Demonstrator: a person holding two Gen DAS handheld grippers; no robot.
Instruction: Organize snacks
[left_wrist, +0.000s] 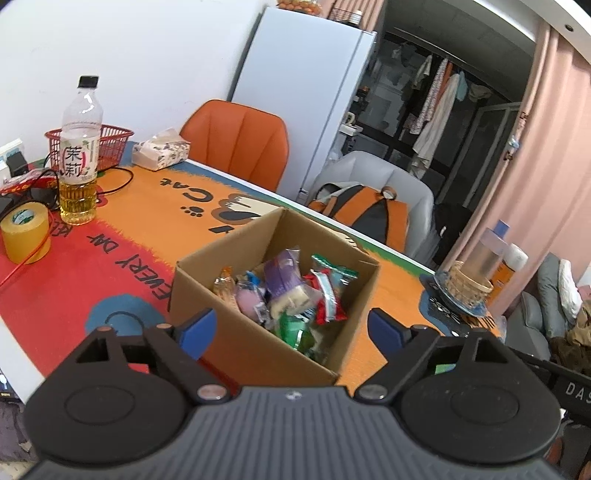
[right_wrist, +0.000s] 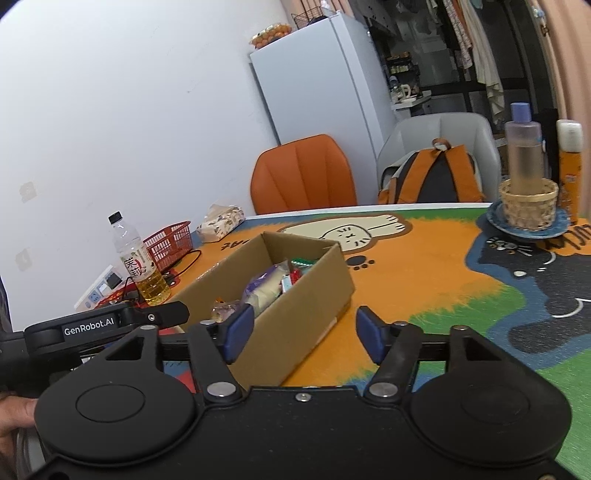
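hovering near cardboard box (left_wrist: 255, 295) of snacks (left_wrist: 288, 291) | left gripper (left_wrist: 291, 325) spread, empty | right gripper (right_wrist: 301, 328) spread, empty

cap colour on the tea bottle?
Black cap on the tea bottle; clearest in the left wrist view.

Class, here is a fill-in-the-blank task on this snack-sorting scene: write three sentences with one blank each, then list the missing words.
1. The wrapped snacks lie inside an open ____ box.
2. The left gripper and right gripper both have their jaws ____.
3. The tea bottle wears a ____ cap.

Missing words: cardboard; open; black
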